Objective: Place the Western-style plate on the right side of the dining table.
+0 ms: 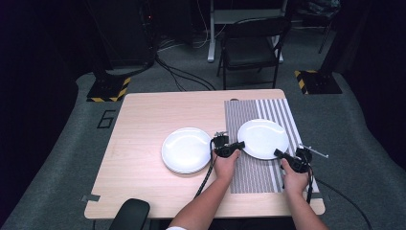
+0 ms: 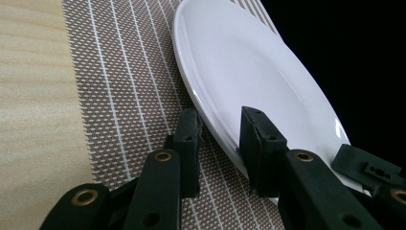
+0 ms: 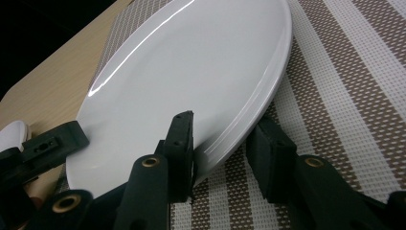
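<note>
White plate (image 1: pixel 263 138) sits on striped mat (image 1: pixel 249 177) by table's right edge, w/ left gripper (image 1: pixel 238 145) and right gripper (image 1: pixel 277 153) each pinching its near rim; high view adds plate stack (image 1: pixel 186 150) mid-table.

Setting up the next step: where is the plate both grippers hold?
In the high view the plate lies on the striped placemat at the table's right, right of the plate stack.
</note>
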The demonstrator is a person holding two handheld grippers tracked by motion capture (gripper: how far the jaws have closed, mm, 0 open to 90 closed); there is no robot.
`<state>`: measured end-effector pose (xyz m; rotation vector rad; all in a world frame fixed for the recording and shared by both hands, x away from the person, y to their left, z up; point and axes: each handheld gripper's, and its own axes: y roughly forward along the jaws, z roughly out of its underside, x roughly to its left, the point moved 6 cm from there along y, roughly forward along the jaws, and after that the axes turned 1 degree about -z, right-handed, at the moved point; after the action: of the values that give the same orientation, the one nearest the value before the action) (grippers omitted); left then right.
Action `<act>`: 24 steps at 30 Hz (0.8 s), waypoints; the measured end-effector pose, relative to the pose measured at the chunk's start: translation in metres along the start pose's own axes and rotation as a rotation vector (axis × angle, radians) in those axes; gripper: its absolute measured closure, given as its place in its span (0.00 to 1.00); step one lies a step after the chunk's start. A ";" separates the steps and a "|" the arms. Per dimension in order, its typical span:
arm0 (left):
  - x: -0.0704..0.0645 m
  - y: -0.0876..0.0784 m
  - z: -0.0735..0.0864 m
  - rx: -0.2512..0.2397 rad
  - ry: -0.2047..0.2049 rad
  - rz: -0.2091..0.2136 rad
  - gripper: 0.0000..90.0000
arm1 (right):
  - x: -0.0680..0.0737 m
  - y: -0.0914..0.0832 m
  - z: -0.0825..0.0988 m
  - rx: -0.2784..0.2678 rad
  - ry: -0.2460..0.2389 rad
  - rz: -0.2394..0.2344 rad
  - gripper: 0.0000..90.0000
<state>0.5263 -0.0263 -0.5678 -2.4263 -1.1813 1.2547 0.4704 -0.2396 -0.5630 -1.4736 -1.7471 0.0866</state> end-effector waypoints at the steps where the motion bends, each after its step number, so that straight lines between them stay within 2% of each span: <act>1: 0.001 0.000 0.000 0.003 0.016 -0.002 0.77 | 0.000 0.000 0.000 0.001 0.000 0.001 0.70; 11: -0.001 -0.002 0.001 0.016 0.028 -0.008 0.76 | -0.002 -0.004 0.001 0.000 -0.017 0.016 0.69; 16: -0.002 -0.003 0.002 0.016 0.045 -0.011 0.74 | -0.005 -0.008 0.001 -0.005 0.004 0.028 0.68; 18: -0.003 -0.003 0.002 0.015 0.036 -0.010 0.74 | -0.006 -0.010 0.000 -0.011 -0.008 0.043 0.69; 21: -0.002 -0.004 0.002 0.020 0.053 -0.012 0.73 | -0.005 -0.014 -0.001 -0.024 -0.023 0.044 0.68; 22: -0.003 -0.004 0.002 0.018 0.039 -0.016 0.72 | -0.005 -0.014 -0.001 -0.023 -0.018 0.042 0.68; 24: -0.001 -0.006 0.002 0.022 0.062 -0.018 0.72 | -0.006 -0.015 0.000 -0.020 -0.019 0.041 0.68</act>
<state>0.5212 -0.0239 -0.5657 -2.4147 -1.1644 1.1728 0.4584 -0.2493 -0.5580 -1.5283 -1.7374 0.1047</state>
